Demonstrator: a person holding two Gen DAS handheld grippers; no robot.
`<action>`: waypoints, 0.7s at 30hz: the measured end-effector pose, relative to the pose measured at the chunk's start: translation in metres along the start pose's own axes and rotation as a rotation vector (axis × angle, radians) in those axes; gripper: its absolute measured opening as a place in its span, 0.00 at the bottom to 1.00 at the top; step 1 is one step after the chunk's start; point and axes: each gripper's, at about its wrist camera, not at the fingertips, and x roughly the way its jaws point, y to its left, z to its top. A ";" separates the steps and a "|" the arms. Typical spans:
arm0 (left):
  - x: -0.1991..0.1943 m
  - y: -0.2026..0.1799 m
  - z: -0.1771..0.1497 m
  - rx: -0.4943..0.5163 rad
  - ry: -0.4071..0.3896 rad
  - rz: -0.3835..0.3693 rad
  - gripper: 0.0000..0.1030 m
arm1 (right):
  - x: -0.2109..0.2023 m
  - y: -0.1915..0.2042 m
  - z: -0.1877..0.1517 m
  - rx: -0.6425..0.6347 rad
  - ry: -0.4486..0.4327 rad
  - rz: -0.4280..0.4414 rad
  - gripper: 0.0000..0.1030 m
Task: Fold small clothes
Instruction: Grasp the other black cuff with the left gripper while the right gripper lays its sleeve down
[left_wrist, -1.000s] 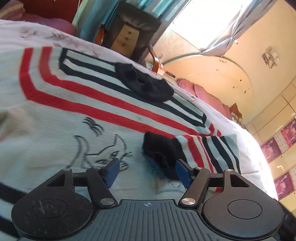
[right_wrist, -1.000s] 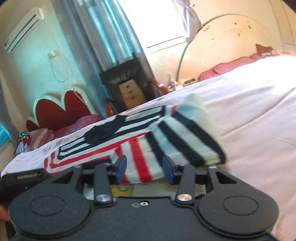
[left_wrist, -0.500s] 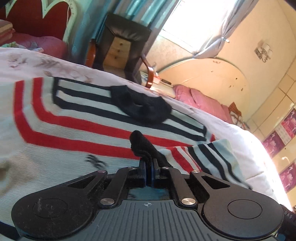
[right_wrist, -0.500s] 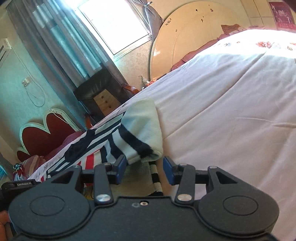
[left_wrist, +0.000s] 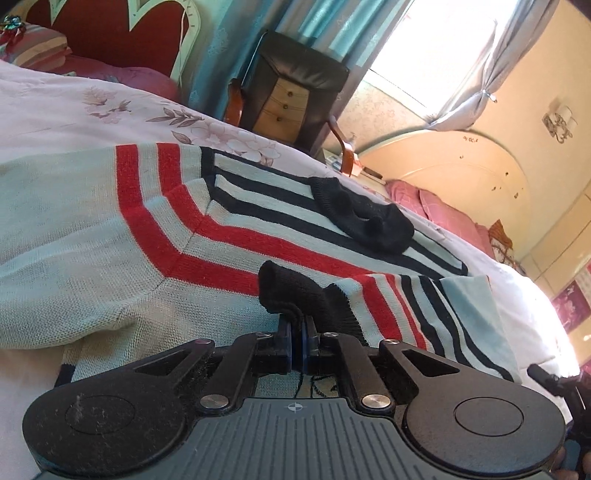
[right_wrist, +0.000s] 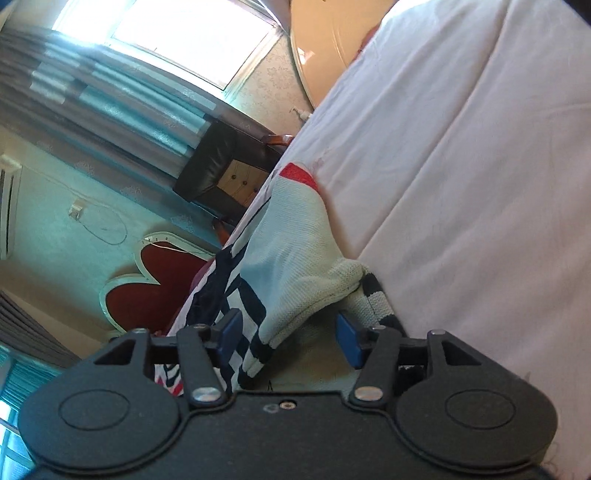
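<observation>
With the left gripper (left_wrist: 296, 341) pinched tight on the black cuff (left_wrist: 291, 291) and the right gripper (right_wrist: 290, 338) spread wide, holding nothing, the sleeve wants carrying low across the sweater (left_wrist: 110, 236) — flat, no bunching; release gently.

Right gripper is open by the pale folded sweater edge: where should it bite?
Take the knitted hem corner jutting between the open right gripper fingers, coming straight forward: it stands raised off the white bedsheet, so both pads could close around it.

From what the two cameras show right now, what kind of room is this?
Most likely a home bedroom. A striped sweater lies on a bed with a pale floral sheet, a red heart-shaped headboard stands behind it, and teal curtains hang beside a bright window.
</observation>
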 end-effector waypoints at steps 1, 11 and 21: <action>0.001 0.000 0.000 0.006 0.001 0.002 0.05 | 0.002 -0.007 0.001 0.042 0.001 0.007 0.53; 0.001 0.003 -0.001 0.013 -0.004 0.019 0.05 | 0.016 -0.022 0.013 0.101 -0.019 0.019 0.38; -0.012 0.004 0.003 0.008 -0.040 -0.003 0.05 | 0.001 -0.007 0.009 -0.113 -0.021 -0.071 0.11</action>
